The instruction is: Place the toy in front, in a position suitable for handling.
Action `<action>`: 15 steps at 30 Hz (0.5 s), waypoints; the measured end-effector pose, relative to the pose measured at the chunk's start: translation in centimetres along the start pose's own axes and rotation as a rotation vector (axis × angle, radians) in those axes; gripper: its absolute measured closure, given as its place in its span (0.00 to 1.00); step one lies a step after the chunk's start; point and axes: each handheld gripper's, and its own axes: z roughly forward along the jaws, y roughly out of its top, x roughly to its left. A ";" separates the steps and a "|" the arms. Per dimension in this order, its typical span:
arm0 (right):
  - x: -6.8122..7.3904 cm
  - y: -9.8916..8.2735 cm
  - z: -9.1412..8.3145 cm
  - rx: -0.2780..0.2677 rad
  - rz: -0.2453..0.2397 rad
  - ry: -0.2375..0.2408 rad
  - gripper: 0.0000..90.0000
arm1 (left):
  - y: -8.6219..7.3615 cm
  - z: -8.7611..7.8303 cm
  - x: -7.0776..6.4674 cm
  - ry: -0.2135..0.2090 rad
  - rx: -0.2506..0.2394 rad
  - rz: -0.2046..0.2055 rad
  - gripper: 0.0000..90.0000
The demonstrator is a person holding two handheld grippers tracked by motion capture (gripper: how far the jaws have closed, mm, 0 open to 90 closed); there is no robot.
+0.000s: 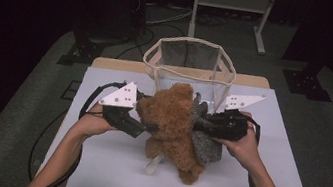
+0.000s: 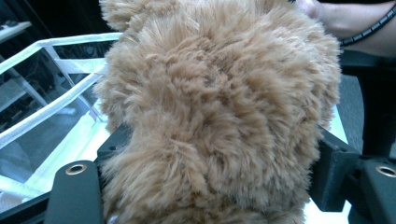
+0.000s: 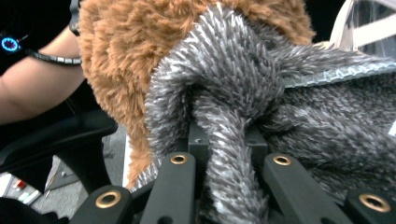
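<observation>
A brown teddy bear hangs over the middle of the white table. My left gripper grips it from the left. In the left gripper view the black jaws press into the bear's fur on both sides, the left gripper shut on it. A grey plush toy hangs against the bear's right side. My right gripper is shut on it. In the right gripper view a fold of the grey plush is pinched in the right gripper, with the bear behind.
A white mesh basket stands open at the table's far edge, just behind the toys, its rim close on the left in the left gripper view. A white strip lies under the bear. A metal stand and cables are on the dark floor beyond.
</observation>
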 end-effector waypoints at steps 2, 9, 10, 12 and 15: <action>-0.2 -0.5 -0.7 0.012 0.007 -0.003 0.87 | -0.3 0.6 -0.4 -0.002 0.002 -0.002 0.29; -0.5 2.4 -4.9 -0.019 -0.010 -0.007 0.87 | 0.8 2.6 -1.1 -0.019 -0.029 0.020 0.29; -0.2 3.7 -5.2 -0.008 -0.033 0.000 0.87 | 1.1 2.7 -1.1 -0.023 -0.021 0.029 0.29; 0.2 5.5 -5.3 0.023 -0.072 -0.005 0.87 | 1.7 3.1 -1.2 -0.027 -0.019 0.041 0.29; 0.9 8.3 -5.0 0.069 -0.116 0.006 0.87 | 2.3 3.6 -1.4 -0.033 -0.017 0.049 0.29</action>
